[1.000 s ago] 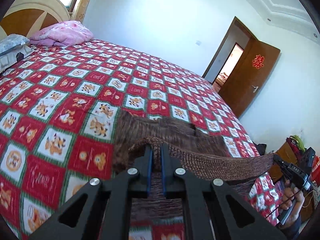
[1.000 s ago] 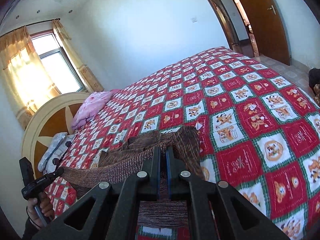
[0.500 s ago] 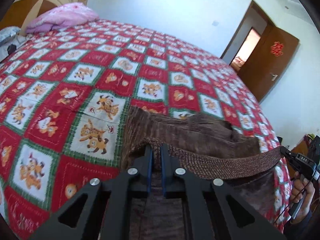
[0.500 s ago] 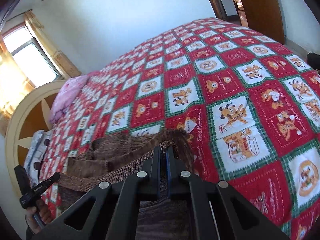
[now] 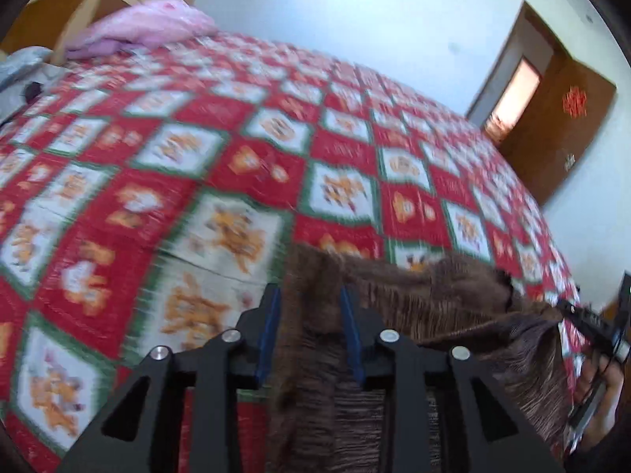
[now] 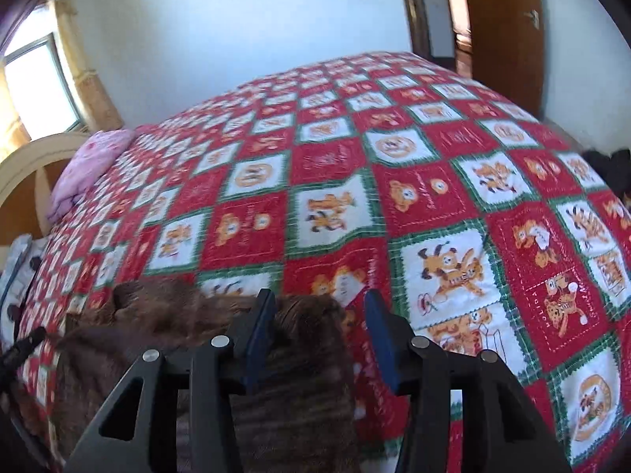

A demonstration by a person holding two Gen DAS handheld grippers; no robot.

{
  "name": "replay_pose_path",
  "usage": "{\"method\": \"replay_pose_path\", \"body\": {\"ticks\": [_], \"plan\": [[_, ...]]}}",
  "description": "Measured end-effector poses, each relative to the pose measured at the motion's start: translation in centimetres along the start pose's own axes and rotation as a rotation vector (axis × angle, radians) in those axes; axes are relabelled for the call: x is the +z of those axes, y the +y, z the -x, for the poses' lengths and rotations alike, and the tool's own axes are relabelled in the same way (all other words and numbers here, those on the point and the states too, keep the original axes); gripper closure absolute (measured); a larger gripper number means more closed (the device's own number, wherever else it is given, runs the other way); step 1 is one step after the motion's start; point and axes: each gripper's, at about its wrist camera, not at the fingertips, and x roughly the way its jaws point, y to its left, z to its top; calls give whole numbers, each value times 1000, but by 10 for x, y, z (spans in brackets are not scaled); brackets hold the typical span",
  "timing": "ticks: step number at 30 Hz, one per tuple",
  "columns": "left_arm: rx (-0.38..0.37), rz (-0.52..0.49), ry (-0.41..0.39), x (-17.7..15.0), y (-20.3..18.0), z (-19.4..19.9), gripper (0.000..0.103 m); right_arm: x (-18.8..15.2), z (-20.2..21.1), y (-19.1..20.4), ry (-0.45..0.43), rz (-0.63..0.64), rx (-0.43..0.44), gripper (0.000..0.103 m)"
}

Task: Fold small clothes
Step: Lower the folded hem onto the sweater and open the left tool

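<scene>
I hold a gripper in each hand over a bed covered by a red, white and green patchwork quilt (image 6: 445,181). A brown knitted garment (image 5: 414,307) lies on the quilt at the near edge, its far edge just laid down over the rest. My left gripper (image 5: 311,327) has just been opening; the knit sits between its blue pads, no longer pinched. My right gripper (image 6: 315,331) has just been opening too, wider, releasing its corner so the fold can settle.
</scene>
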Motion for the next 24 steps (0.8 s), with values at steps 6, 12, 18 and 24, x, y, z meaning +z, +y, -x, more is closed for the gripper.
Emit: {"method": "replay_pose_path", "body": {"ticks": [6, 12, 18, 24], "plan": [[119, -133, -40, -24, -6, 26, 39, -34, 9, 63, 105, 267, 150, 55], [170, -283, -15, -47, -34, 10, 48, -28, -18, 73, 93, 343, 52, 55], [118, -323, -3, -33, -47, -13, 59, -37, -36, 96, 165, 471, 167, 102], [170, -318, 18, -41, -41, -33, 98, -36, -33, 116, 99, 529, 98, 102]]}}
